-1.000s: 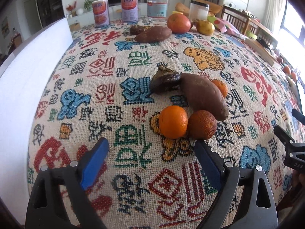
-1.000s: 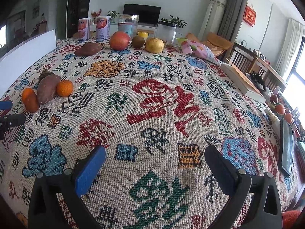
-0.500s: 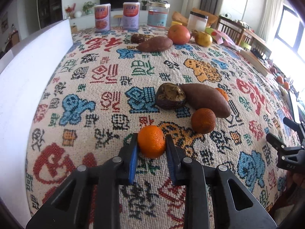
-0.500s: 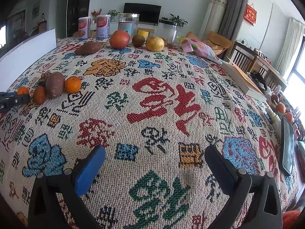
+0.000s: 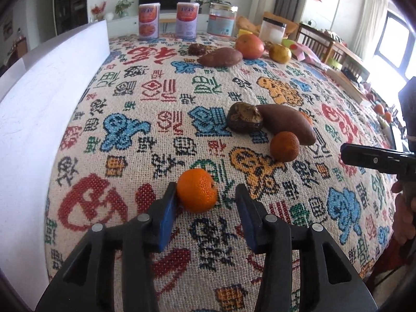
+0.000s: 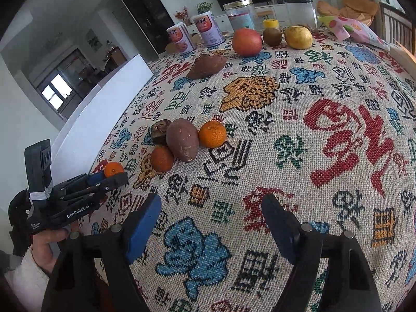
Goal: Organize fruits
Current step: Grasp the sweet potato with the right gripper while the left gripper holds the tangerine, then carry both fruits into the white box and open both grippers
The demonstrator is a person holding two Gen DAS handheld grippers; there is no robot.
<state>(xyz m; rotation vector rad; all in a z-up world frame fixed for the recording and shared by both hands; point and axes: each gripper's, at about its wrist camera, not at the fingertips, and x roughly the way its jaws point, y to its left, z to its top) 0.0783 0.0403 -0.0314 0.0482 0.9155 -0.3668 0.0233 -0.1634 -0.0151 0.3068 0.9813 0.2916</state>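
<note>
A bright orange mandarin (image 5: 197, 190) lies on the patterned cloth between the blue pads of my left gripper (image 5: 206, 197). The jaws stand open; the left pad touches it and the right pad is apart. It also shows in the right wrist view (image 6: 113, 169). Further on lie a darker mandarin (image 5: 284, 146), a sweet potato (image 5: 287, 124) and a dark brown fruit (image 5: 244, 117). A third mandarin (image 6: 212, 134) sits behind the sweet potato (image 6: 182, 139). My right gripper (image 6: 210, 213) is open and empty over the cloth.
At the far edge lie another sweet potato (image 5: 221, 57), a red apple (image 5: 249, 46), a yellow pear (image 5: 280, 53), a kiwi (image 6: 272, 36), two cans (image 5: 148, 20) and jars (image 5: 223, 19). A white board (image 5: 39, 109) runs along the left side.
My left gripper carried the bright mandarin away from the pile toward the near left, then opened its jaws and let it rest on the cloth. My right gripper swung left toward the pile.
</note>
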